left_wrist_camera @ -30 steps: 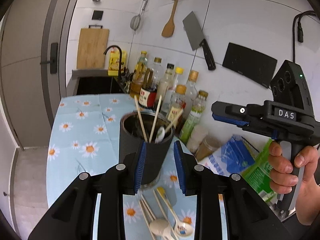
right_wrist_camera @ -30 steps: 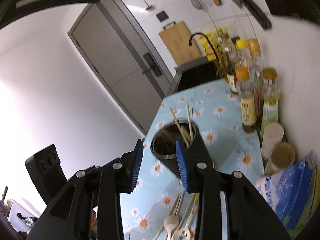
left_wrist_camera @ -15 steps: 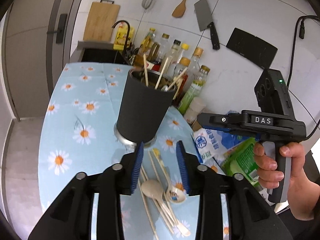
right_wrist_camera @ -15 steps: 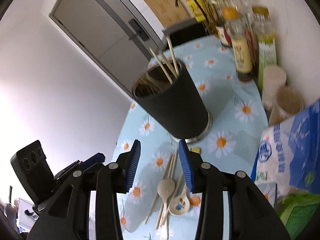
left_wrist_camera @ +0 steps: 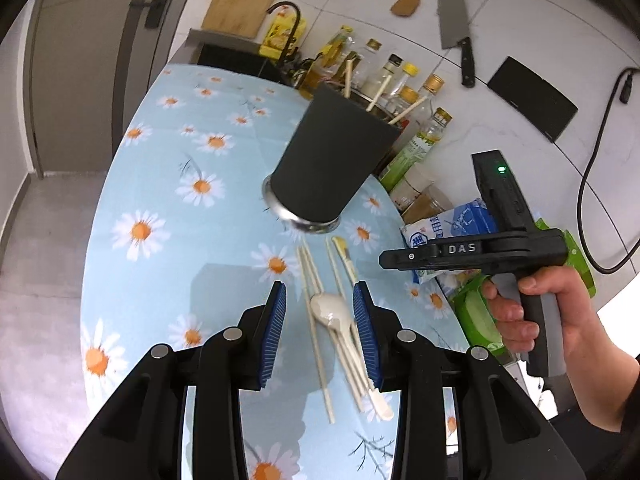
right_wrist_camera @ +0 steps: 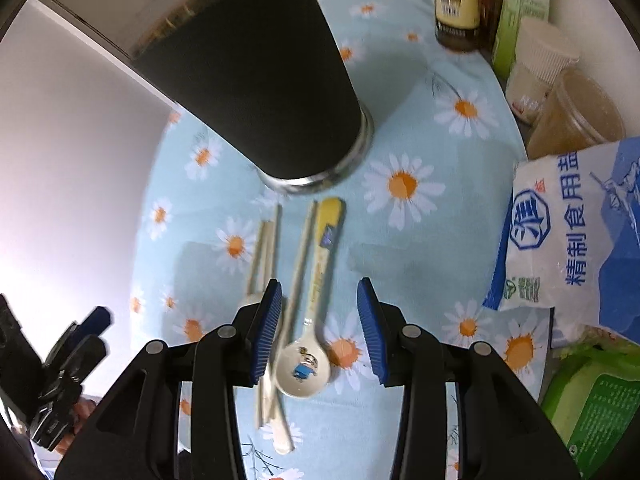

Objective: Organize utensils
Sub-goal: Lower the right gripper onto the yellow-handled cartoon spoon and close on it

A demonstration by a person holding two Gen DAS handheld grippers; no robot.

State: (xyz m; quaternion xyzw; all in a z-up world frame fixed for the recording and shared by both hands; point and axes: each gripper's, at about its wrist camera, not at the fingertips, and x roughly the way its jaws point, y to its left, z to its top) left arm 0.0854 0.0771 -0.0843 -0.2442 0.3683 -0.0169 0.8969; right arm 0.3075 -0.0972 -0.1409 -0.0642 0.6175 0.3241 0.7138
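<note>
- While both my grippers hang over a daisy-print cloth, the utensils lie loose on it, just in front of a black holder; chopsticks poke out of the holder's top.
- My left gripper stands spread, nothing between its blue pads; under the gap lie a plain spoon and several chopsticks, bundled roughly parallel.
- My right gripper is likewise released and empty; below it rests a cartoon spoon, bowl toward me, yellow-tipped handle pointing at the holder; chopsticks lie just beside it on the left, one touching the handle.
- Seen from the left wrist, my right hand grips the right tool's handle off to the right, above the packets.
- Along the wall stand bottles, two lidded tubs, a blue-and-white salt bag and a green packet; a cleaver hangs higher up.
</note>
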